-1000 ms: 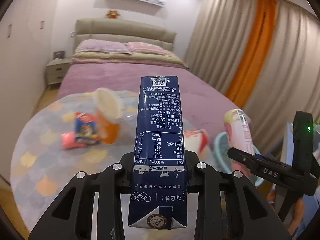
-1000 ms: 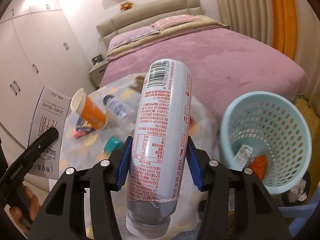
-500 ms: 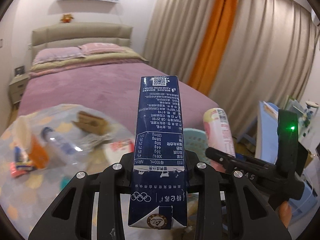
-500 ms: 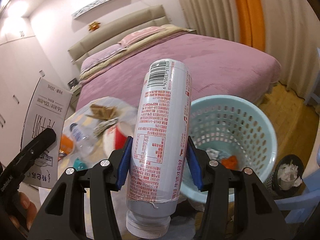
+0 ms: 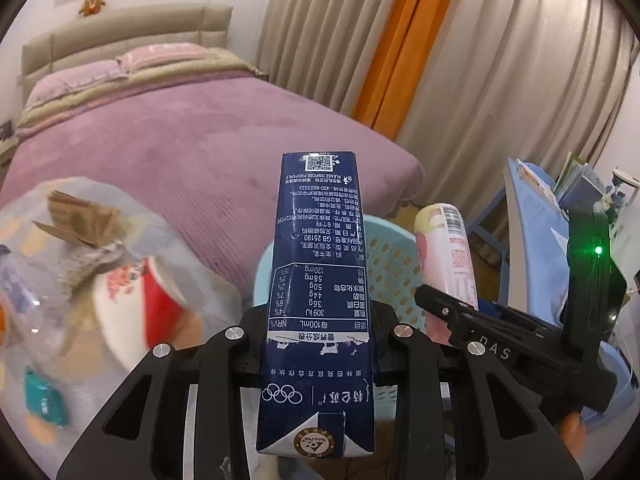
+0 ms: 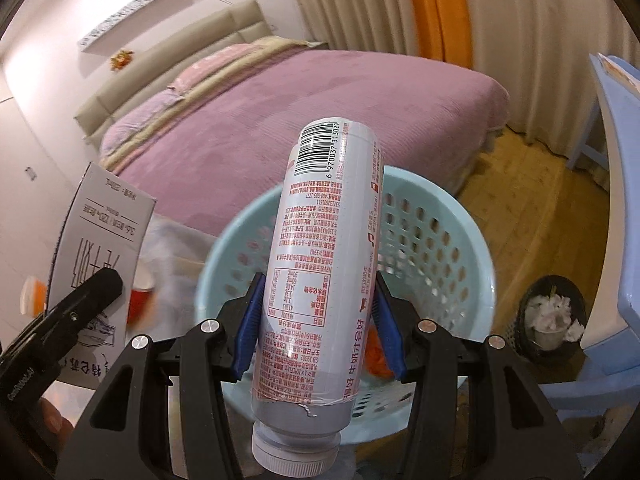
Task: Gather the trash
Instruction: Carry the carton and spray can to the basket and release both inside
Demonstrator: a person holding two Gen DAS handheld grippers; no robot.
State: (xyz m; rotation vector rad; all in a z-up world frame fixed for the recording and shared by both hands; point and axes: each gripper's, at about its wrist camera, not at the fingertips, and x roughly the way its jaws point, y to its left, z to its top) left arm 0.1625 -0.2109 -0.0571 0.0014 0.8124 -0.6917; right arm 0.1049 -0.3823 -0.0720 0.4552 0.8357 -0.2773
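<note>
My left gripper (image 5: 318, 320) is shut on a dark blue milk carton (image 5: 318, 280), held upright near the rim of the light blue perforated basket (image 5: 384, 256). My right gripper (image 6: 318, 320) is shut on a white and red drink bottle (image 6: 324, 264), cap toward the camera, held over the same basket (image 6: 432, 240). In the right wrist view the carton (image 6: 96, 264) shows at the left with the left gripper's finger (image 6: 84, 296). In the left wrist view the bottle (image 5: 448, 260) and the right gripper's body (image 5: 520, 340) show at the right.
A round table (image 5: 208, 280) at the left holds a red and white paper bowl (image 5: 136, 304), crumpled brown paper (image 5: 80, 224) and a teal wrapper (image 5: 44, 400). A purple bed (image 6: 320, 120) lies behind. A blue chair (image 6: 616, 240) and a small black bin (image 6: 552, 316) stand at the right.
Both grippers have swung right from the table toward the basket, each still holding its item. The basket now sits under the bottle and beside the carton.
</note>
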